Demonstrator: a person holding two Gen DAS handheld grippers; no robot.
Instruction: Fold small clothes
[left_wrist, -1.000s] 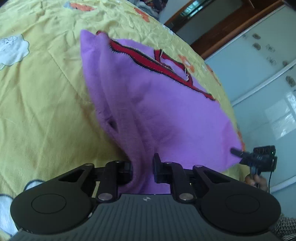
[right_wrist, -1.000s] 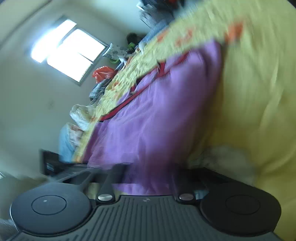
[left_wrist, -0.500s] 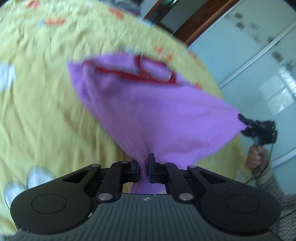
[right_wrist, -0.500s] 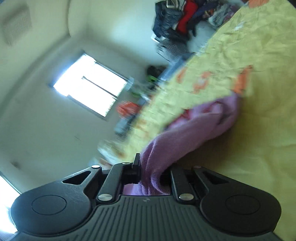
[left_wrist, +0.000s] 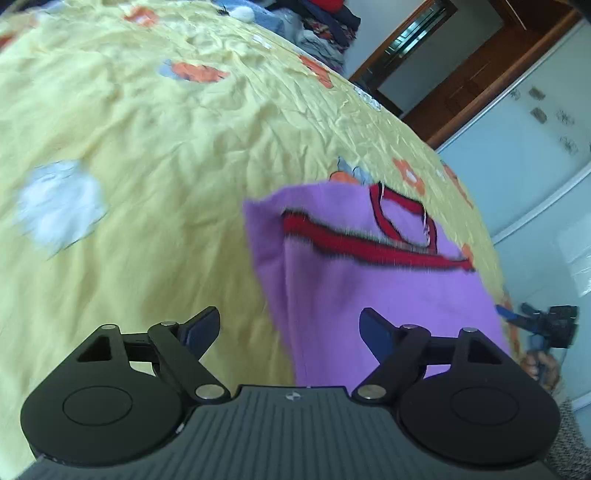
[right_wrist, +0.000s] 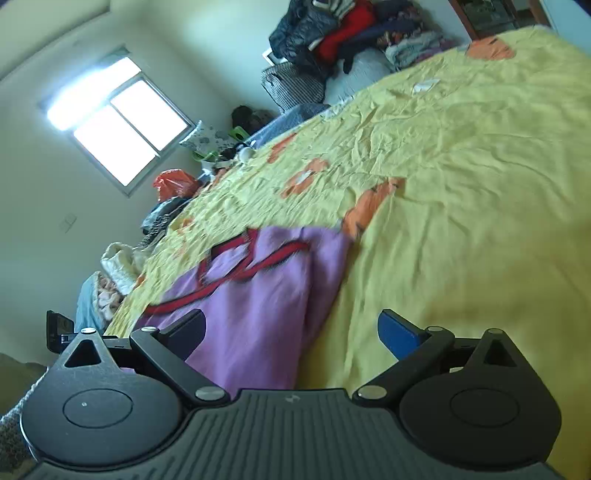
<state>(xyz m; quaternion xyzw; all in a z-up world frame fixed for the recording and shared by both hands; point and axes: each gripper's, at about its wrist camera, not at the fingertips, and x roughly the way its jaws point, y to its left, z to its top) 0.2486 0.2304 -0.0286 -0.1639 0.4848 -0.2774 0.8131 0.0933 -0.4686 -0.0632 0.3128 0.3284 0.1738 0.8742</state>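
Observation:
A small purple garment with red trim (left_wrist: 373, 280) lies on the yellow bedsheet (left_wrist: 147, 192). My left gripper (left_wrist: 288, 325) is open and empty, with the garment's near edge below and between its jaws. My right gripper (right_wrist: 291, 328) is open and empty too, over the garment's near edge (right_wrist: 258, 302). The right gripper also shows in the left wrist view at the far right (left_wrist: 546, 325), beside the garment's right corner.
The yellow sheet (right_wrist: 461, 184) with orange and white prints covers the bed. A pile of clothes (right_wrist: 351, 37) sits at the bed's far end. Bags and clutter (right_wrist: 173, 184) lie under the window. A wardrobe (left_wrist: 535, 155) and a wooden door stand beside the bed.
Both grippers were shut on the purple garment and held it up. Both have since opened and let go, and the garment now lies on the sheet.

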